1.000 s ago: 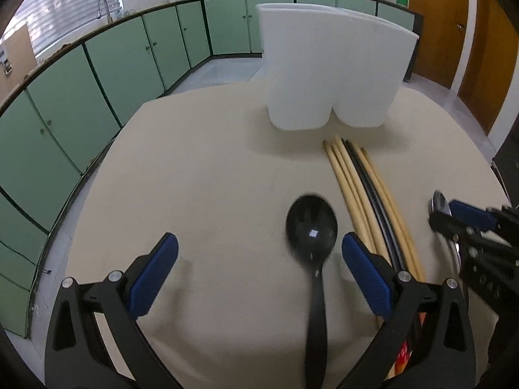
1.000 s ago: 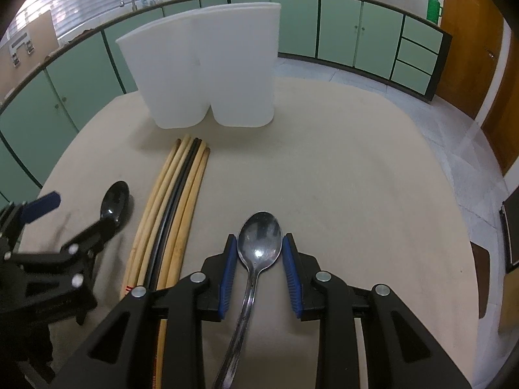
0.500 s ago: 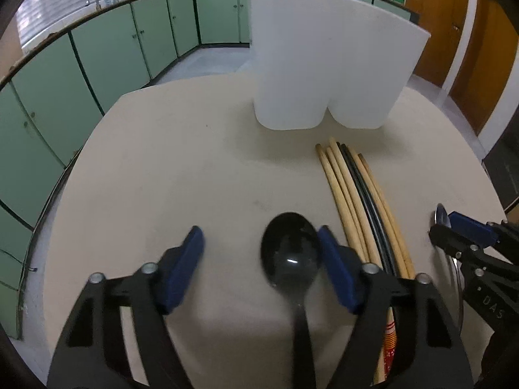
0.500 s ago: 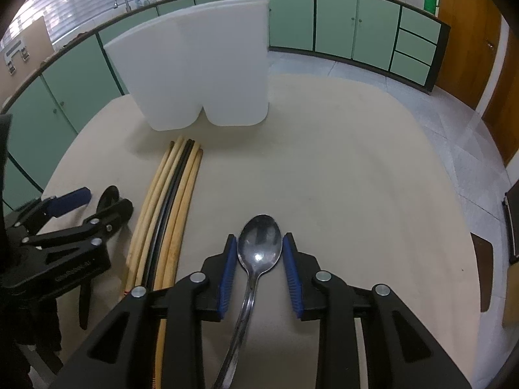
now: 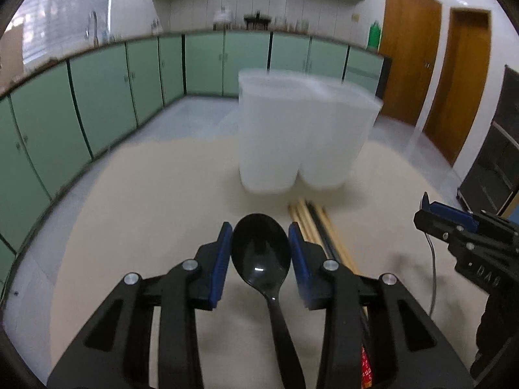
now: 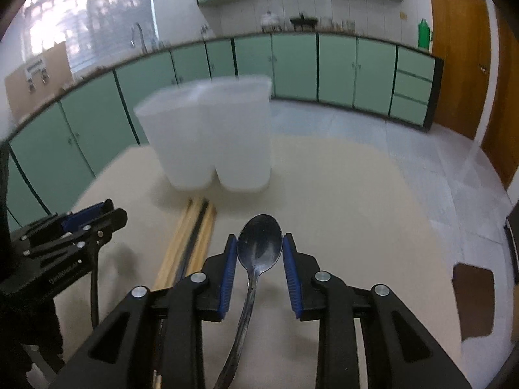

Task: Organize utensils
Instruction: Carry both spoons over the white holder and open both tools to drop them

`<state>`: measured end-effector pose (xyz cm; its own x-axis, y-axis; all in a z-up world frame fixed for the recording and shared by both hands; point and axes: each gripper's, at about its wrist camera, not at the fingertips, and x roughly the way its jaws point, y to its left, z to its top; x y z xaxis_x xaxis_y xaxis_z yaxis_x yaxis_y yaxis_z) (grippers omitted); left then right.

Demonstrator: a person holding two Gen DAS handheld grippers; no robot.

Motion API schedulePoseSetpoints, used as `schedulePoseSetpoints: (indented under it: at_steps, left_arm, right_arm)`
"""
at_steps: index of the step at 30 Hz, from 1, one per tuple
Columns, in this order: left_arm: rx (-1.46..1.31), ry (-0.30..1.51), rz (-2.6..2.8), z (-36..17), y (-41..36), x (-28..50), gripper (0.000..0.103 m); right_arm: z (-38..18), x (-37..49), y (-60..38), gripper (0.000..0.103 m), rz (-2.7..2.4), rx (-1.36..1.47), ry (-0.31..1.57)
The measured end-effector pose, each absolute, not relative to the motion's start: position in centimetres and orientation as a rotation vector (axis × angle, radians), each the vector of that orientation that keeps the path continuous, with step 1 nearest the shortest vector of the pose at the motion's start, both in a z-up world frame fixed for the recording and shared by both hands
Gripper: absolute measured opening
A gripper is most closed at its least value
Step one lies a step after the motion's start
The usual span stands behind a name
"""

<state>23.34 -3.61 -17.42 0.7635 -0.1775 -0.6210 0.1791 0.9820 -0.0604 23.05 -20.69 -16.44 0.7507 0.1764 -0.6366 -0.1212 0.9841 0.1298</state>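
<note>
1. Left wrist view: left gripper (image 5: 260, 253) closing, blue pads against the black spoon (image 5: 260, 254) bowl; white holder (image 5: 301, 136) at 12 o'clock; chopsticks (image 5: 316, 227) at 1 o'clock.
2. Right wrist view: right gripper (image 6: 259, 264) clamped on the metal spoon (image 6: 259, 249); holder (image 6: 211, 136) at 11 o'clock on the table (image 6: 356, 194).

Green cabinets (image 6: 337, 68), wooden door (image 5: 407, 48), green bottle (image 6: 423, 34), faucet (image 6: 138, 34)

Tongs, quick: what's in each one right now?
Left tongs: closing around the black spoon, pads at its bowl's edges.
Right tongs: shut on the metal spoon.
</note>
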Motion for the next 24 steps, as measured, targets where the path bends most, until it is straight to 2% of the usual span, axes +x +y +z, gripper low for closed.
schedulePoseSetpoints:
  at_steps: [9, 16, 24]
  left_arm:
    - [-0.055, 0.463, -0.214, -11.4, -3.2, 24.6, 0.034]
    - [-0.053, 0.308, -0.171, -6.0, -5.2, 29.2, 0.034]
    - [-0.003, 0.227, -0.108, -3.8, -8.3, 35.1, 0.034]
  right_arm:
    - [-9.4, 24.5, -22.3, 0.028, 0.218, 0.125, 0.512]
    - [-4.2, 29.0, -22.5, 0.028, 0.209, 0.140, 0.408]
    - [-1.9, 34.8, -21.8, 0.028, 0.147, 0.136, 0.365]
